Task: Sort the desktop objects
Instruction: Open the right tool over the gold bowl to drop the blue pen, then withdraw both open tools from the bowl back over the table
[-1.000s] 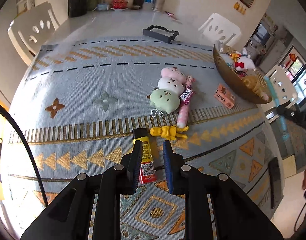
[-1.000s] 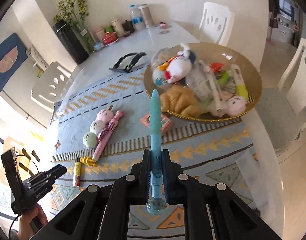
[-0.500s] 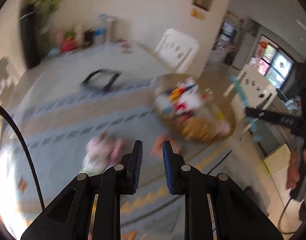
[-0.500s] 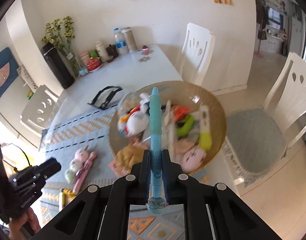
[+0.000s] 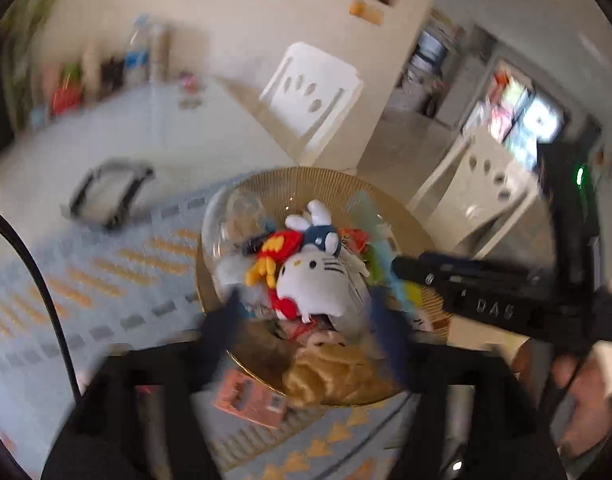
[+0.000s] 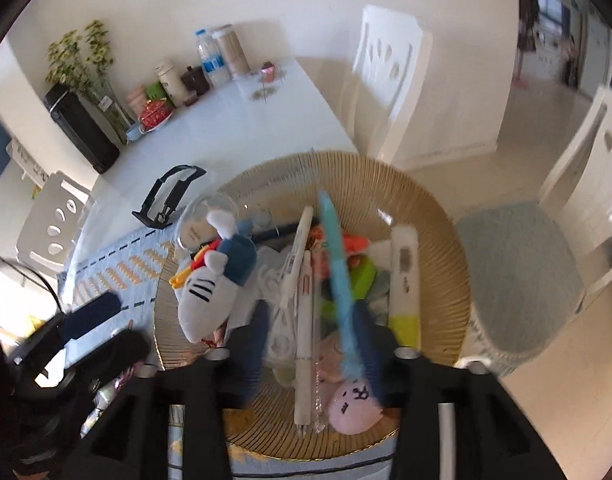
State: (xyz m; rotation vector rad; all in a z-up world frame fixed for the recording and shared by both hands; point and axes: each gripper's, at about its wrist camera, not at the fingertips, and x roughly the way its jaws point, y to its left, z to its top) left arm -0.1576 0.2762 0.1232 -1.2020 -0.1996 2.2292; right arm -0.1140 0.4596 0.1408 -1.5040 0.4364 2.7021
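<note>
Light-blue plastic pen (image 6: 338, 276), tilted between the opening jaws of the right gripper (image 6: 314, 344), drops free over the round, ribbed golden tray (image 6: 438, 248) at the table's corner; the pads appear to have let go of it. The left gripper (image 5: 306, 340), jaws opening and nothing between them, hangs above the same tray. Already in the tray: a white cat plush toy (image 5: 312, 284), white pens, a pink plush. Still to sort, judging by the left view: an orange card packet (image 5: 250, 398) lying on the blue patterned cloth (image 5: 86, 280) just beside the tray. White chairs and a cream wall surround the white table.
</note>
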